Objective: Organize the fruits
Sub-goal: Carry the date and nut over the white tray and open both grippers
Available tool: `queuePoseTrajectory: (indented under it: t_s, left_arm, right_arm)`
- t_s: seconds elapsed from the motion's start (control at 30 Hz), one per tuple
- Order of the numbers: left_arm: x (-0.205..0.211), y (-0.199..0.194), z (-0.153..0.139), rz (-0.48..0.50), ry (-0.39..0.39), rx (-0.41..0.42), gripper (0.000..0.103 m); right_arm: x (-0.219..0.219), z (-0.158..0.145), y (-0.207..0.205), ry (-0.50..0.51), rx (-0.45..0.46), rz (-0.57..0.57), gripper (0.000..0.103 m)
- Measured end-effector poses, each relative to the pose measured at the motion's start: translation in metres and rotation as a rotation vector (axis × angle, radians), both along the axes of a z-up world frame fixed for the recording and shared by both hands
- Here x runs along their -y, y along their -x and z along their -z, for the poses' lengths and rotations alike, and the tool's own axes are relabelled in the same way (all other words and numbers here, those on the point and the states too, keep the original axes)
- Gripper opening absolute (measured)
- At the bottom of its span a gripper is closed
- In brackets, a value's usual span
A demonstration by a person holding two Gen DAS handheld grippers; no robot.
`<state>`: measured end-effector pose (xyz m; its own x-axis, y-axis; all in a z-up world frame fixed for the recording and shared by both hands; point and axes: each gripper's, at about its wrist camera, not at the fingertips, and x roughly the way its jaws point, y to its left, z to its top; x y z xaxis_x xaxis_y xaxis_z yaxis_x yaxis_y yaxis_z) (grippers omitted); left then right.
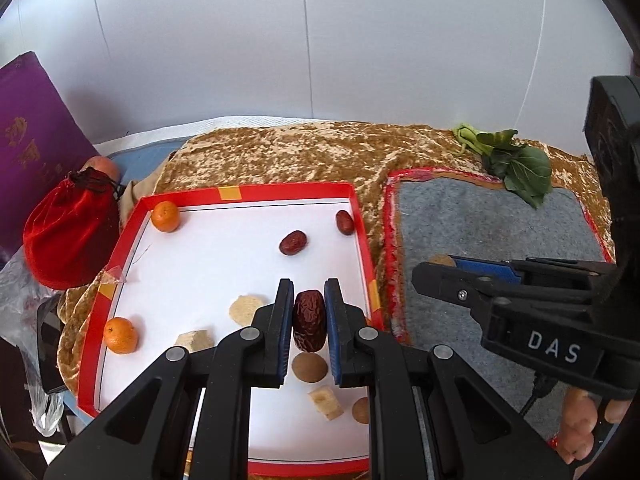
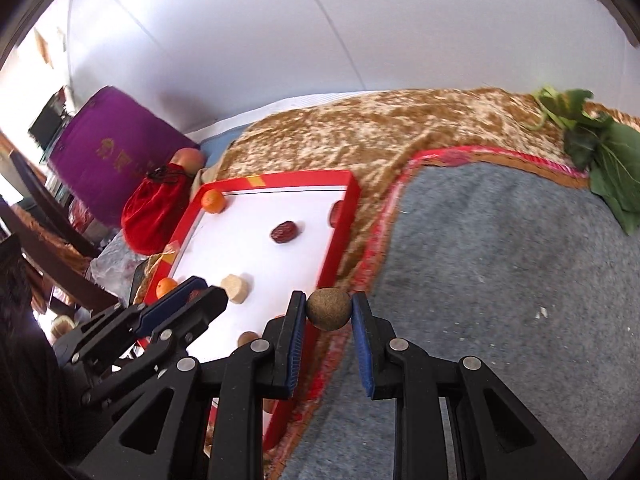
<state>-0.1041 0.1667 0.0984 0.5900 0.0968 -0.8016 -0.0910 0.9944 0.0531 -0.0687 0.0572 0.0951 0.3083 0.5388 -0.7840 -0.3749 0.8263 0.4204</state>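
Red date and brown ball, each already between the jaws

Red wrinkled date sits in the left gripper, jaws narrow and pressing its two long sides; its long axis runs along the fingers, above the white floor of the red-rimmed tray. The right gripper holds a round brown fruit between close jaws, over the tray's right rim and beside the grey mat. I judge the right hand is nearer to the mat, so its fruit can go down first there
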Motion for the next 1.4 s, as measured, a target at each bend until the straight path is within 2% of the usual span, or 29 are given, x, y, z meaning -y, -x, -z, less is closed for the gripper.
queuePoseTrajectory:
  t_s: [0.27, 0.5, 0.67, 1.13, 1.4]
  left_arm:
    - [-0.024, -0.001, 0.004, -0.069, -0.009, -0.019, 0.013]
    - [-0.065, -0.006, 0.008, -0.183, 0.011, -0.033, 0.013]
    - [-0.087, -0.007, 0.021, -0.234, 0.025, -0.075, 0.013]
    - [-0.096, -0.016, 0.045, -0.256, 0.019, -0.158, 0.013]
    - [-0.093, -0.019, 0.049, -0.255, -0.022, -0.173, 0.013]
  right_arm:
    - [-0.034, -0.003, 0.025, 0.027, 0.082, -0.104, 0.023]
    - [-0.044, 0.001, 0.036, 0.045, 0.094, -0.151, 0.023]
    - [-0.055, 0.012, 0.042, 0.061, 0.073, -0.181, 0.023]
    - [-0.097, 0.029, 0.089, 0.095, 0.102, -0.372, 0.023]
    - [-0.108, 0.047, 0.1, 0.141, 0.088, -0.397, 0.023]
